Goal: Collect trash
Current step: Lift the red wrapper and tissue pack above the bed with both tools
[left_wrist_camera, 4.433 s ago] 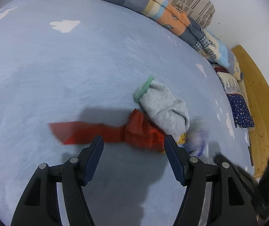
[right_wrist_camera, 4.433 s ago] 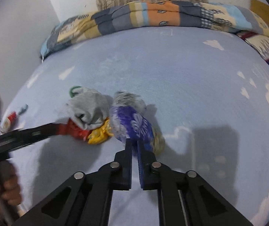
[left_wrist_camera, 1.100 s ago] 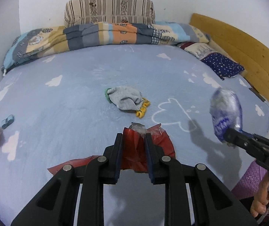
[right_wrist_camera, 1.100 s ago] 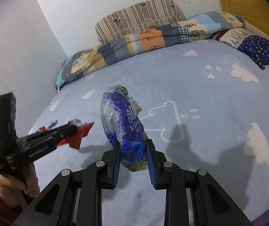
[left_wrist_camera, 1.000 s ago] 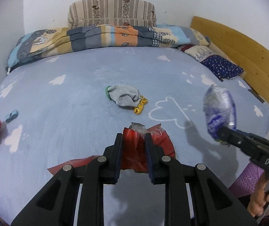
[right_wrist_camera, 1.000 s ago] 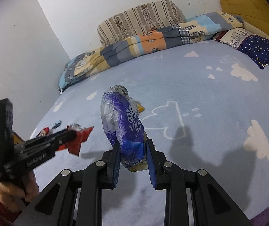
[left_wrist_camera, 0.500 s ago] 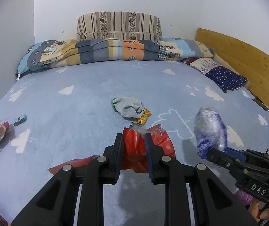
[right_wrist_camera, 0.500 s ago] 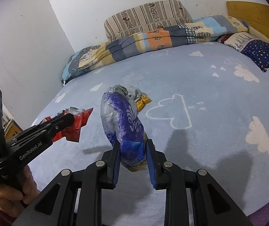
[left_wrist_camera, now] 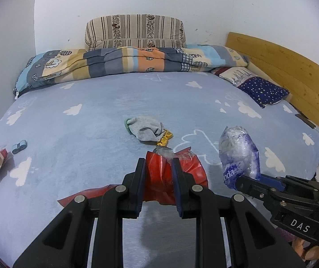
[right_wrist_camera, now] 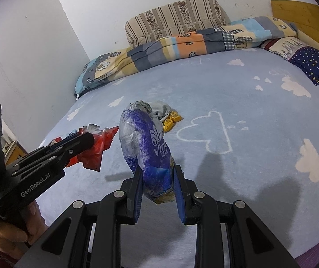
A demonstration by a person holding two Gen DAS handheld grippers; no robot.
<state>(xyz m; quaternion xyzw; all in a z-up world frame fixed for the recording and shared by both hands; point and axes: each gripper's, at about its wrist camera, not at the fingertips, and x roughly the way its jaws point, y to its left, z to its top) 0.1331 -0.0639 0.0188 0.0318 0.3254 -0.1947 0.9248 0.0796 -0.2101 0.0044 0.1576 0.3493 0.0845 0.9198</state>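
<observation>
The left claw pinches a red wrapper above the near edge of the bed. The right claw pinches a crumpled blue bag there too. A grey sock and a yellow wrapper lie touching in the middle of the bed.

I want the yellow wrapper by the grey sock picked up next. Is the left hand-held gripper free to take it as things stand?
Probably not yet. The left hand-held gripper is shut on the red wrapper, so its jaws are occupied. The yellow wrapper lies exposed on the bed beside the grey sock, ahead.
</observation>
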